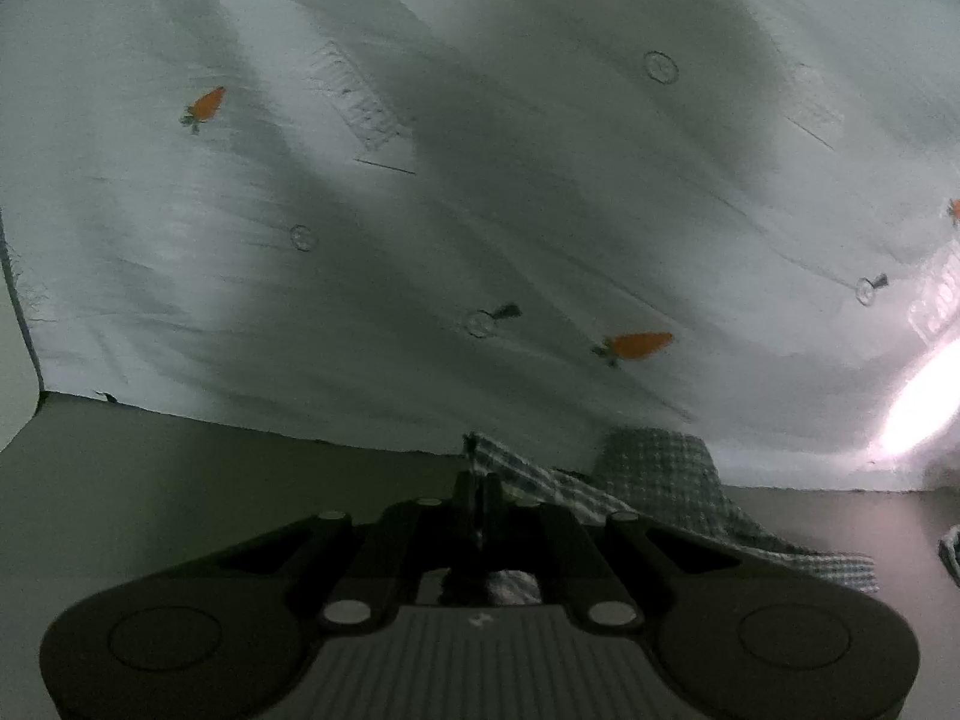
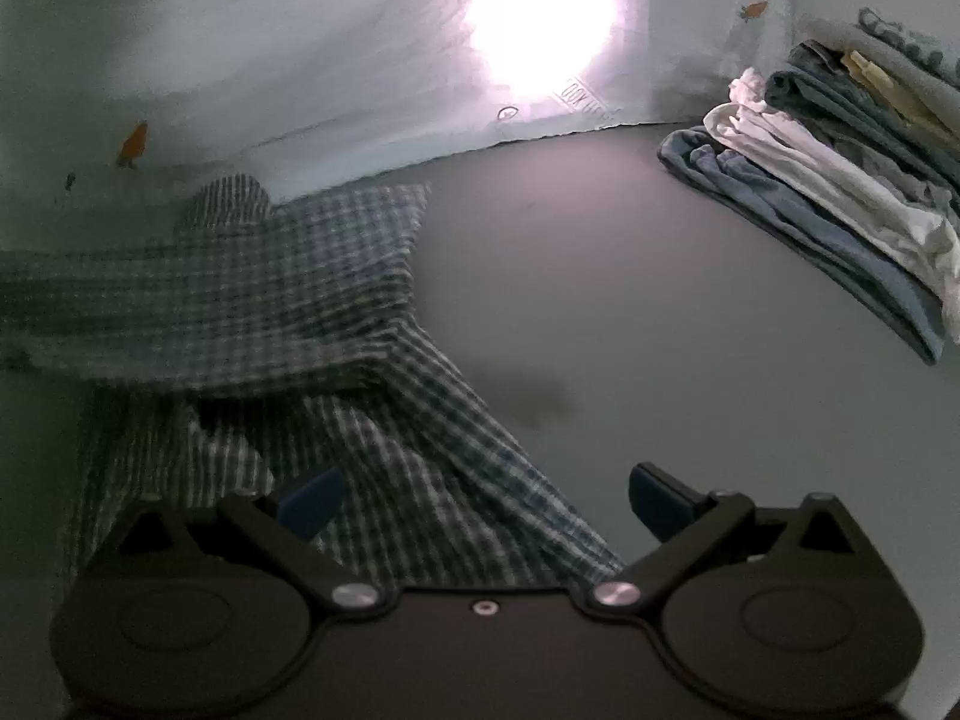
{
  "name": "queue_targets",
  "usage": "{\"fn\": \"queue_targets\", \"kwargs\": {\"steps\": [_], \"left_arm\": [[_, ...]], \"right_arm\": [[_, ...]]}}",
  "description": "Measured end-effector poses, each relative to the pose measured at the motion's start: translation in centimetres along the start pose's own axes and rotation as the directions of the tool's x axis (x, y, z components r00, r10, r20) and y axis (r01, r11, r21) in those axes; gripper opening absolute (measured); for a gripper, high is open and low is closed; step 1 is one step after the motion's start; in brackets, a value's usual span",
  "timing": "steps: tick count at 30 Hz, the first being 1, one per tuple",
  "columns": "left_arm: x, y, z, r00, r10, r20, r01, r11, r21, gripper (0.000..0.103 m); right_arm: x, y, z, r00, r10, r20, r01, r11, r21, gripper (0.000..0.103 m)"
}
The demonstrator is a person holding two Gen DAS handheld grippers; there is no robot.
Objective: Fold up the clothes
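Observation:
A blue-and-white checked shirt (image 2: 288,276) lies crumpled on the grey table at the left of the right wrist view. My right gripper (image 2: 480,498) is open, its blue fingertips (image 2: 660,501) spread just above the shirt's near edge, holding nothing. In the left wrist view my left gripper (image 1: 477,495) is shut on an edge of the checked shirt (image 1: 660,480), which trails off to the right along the table.
A white sheet with small carrot prints (image 1: 480,180) hangs behind the table, with a bright light glare (image 2: 540,18) through it. A stack of folded blue, white and grey clothes (image 2: 840,168) sits at the far right. Bare grey table (image 2: 600,270) lies between.

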State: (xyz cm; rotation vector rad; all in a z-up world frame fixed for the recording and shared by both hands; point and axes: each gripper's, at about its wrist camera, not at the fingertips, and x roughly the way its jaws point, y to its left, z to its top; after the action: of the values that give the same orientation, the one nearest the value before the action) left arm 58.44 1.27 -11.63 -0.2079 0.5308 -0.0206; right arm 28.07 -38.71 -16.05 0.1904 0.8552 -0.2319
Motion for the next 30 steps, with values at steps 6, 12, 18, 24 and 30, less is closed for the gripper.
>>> {"fn": "queue_targets", "kwargs": {"steps": [6, 12, 18, 24, 30], "left_arm": [[-0.9, 1.8, 2.8, 0.997, -0.045, 0.066, 0.05, 0.996, -0.073, 0.001], [-3.1, 1.1, 5.4, 0.987, -0.081, 0.14, 0.087, 0.995, -0.043, 0.001], [-2.0, 4.7, 3.8, 0.994, 0.076, 0.073, -0.069, 0.992, -0.102, 0.001], [1.1, 10.2, -1.6, 0.961, 0.218, -0.172, -0.247, 0.953, -0.174, 0.005], [0.7, 11.8, -6.3, 0.911, 0.251, -0.326, -0.328, 0.922, -0.206, 0.021]], "right_arm": [[0.0, 1.1, -0.2, 1.0, -0.012, -0.011, 0.012, 1.0, -0.007, 0.103], [0.3, 2.1, -0.4, 0.999, -0.024, -0.023, 0.023, 0.999, -0.024, 0.103], [0.7, 2.3, -0.4, 0.999, -0.035, -0.032, 0.034, 0.999, -0.041, 0.103], [1.1, 1.2, -0.9, 0.997, -0.045, -0.058, 0.045, 0.999, -0.009, 0.103], [1.2, 0.2, -1.4, 0.996, -0.054, -0.066, 0.055, 0.999, 0.003, 0.103]]}}
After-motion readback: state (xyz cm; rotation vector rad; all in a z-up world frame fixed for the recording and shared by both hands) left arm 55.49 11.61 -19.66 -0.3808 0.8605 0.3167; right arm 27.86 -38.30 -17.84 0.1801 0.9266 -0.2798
